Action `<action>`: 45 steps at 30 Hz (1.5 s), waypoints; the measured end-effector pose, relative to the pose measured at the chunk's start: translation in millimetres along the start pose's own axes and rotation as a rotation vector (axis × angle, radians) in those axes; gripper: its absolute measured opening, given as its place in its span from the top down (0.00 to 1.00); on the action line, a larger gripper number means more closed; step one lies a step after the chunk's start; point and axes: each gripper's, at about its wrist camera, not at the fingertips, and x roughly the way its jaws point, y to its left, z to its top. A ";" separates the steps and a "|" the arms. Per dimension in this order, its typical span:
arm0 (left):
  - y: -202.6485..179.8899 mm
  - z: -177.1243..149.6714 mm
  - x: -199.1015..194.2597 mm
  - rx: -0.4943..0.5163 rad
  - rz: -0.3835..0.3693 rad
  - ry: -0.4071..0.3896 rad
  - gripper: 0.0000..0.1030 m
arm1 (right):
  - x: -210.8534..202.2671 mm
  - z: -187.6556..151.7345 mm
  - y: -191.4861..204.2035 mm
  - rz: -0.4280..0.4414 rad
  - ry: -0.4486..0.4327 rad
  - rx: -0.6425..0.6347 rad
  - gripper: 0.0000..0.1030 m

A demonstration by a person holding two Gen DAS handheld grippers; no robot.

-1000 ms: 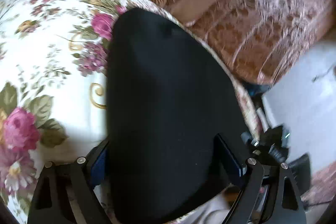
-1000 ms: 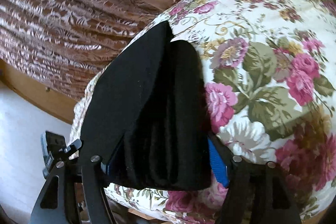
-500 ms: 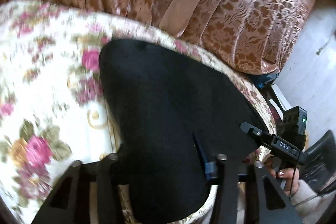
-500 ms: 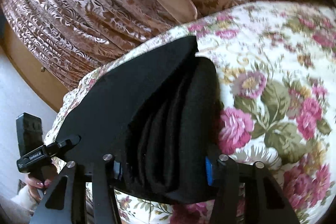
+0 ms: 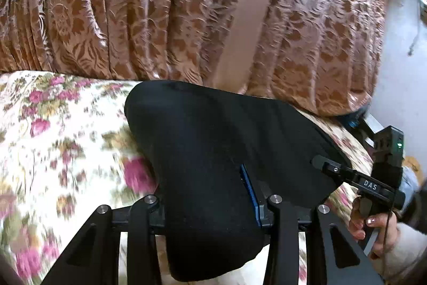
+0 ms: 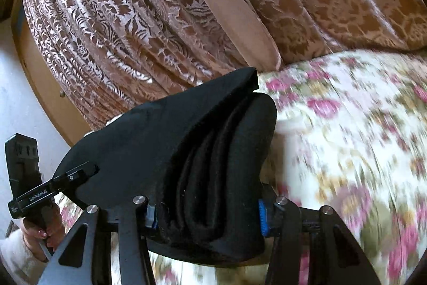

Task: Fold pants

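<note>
Both tongs clamped on folded pants, fold nearly finished

Two grips on one bundle: left tongs closed on the near end of the black pants, cloth filling the gap between the blue pads; right tongs closed on a stack of several layers of the same pants, fold edges visible as ridges between the pads; each wrist view shows the other handheld unit and the person's hand at the frame edge, so the tongs sit side by side along one edge.

Pants location: near the edge of the floral bed cover, far end close to the brown patterned curtain; near end looks lifted in the tongs, far end resting on or just above the cover, can't tell which.

Progress, my read: legs already stacked and folded into a compact multi-layer bundle; one loose flap sticks up at the far corner in the right view; left to do is lay the bundle flat, square that flap, release both tongs.
</note>
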 end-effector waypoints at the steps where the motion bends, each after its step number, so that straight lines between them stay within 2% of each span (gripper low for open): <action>1: 3.5 7.9 8.6 -0.002 0.012 -0.009 0.59 | 8.4 7.8 0.6 -0.005 -0.010 -0.014 0.50; 11: 29.8 69.6 97.3 0.068 0.113 -0.077 0.59 | 104.5 88.8 -15.4 -0.079 -0.052 -0.079 0.50; 14: 45.1 83.7 132.3 0.043 0.130 -0.065 0.58 | 133.3 106.6 -27.3 -0.114 -0.054 -0.080 0.50; 17: 58.2 83.0 165.1 0.028 0.159 -0.010 0.58 | 161.2 112.7 -39.3 -0.149 -0.019 -0.072 0.50; 19: 63.8 73.2 171.6 0.023 0.160 -0.011 0.52 | 175.4 108.8 -48.7 -0.175 0.018 -0.061 0.47; 20: 66.3 66.9 171.8 0.023 0.164 -0.021 0.44 | 180.2 102.8 -56.6 -0.185 0.025 -0.047 0.43; 21: 69.0 63.7 172.4 0.012 0.169 -0.017 0.35 | 181.2 97.3 -62.5 -0.186 0.024 -0.037 0.41; 23: 73.7 61.8 171.8 -0.022 0.190 -0.016 0.27 | 180.2 90.1 -75.4 -0.172 0.028 0.015 0.28; 26: 66.1 58.4 171.8 0.014 0.248 -0.029 0.24 | 178.1 86.3 -86.2 -0.171 0.034 0.075 0.21; 29: 52.5 53.0 167.1 0.076 0.318 -0.053 0.24 | 175.1 85.0 -73.8 -0.240 0.019 0.022 0.21; 33: 42.1 41.0 150.5 0.101 0.368 -0.052 0.24 | 159.0 79.4 -60.9 -0.329 -0.023 -0.022 0.21; 40: 28.4 14.8 122.4 0.063 0.426 -0.022 0.18 | 114.0 60.3 -55.8 -0.436 -0.101 0.041 0.21; 45: 15.9 -0.6 112.4 0.076 0.482 0.024 0.15 | 97.8 45.7 -44.2 -0.478 -0.087 0.060 0.21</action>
